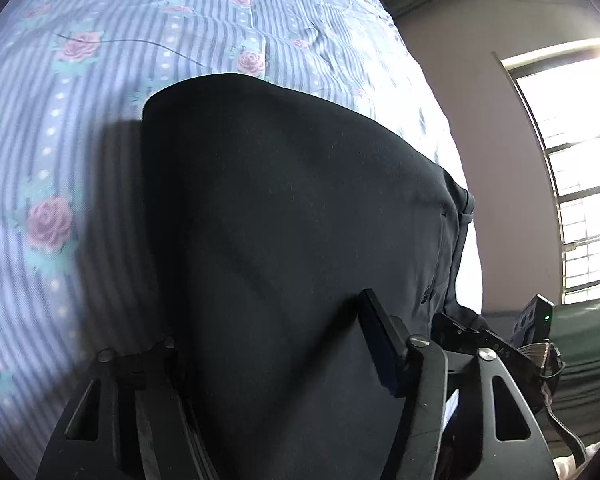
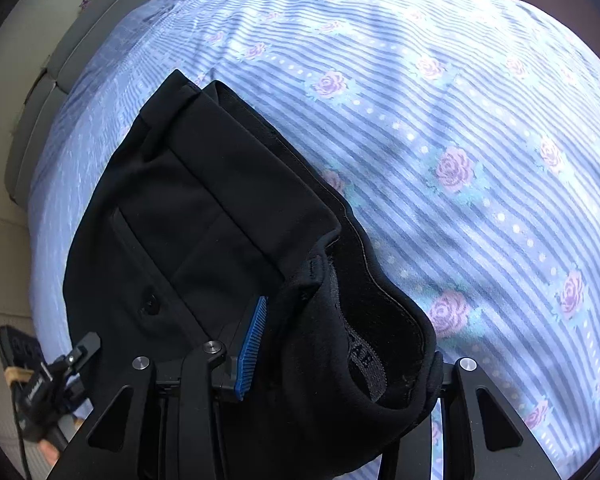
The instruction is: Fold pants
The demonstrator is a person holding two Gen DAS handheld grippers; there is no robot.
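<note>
Where folded, pants [image 1: 284, 220] on bedsheet [image 1: 60, 128]

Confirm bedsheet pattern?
Bedsheet: light blue and grey stripes with pink roses and white dots; clearest in the right wrist view.

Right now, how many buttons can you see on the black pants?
1: a dark button on the black pants, left of the right gripper; the left wrist view shows what is probably the same one. Folds may hide others.
</note>
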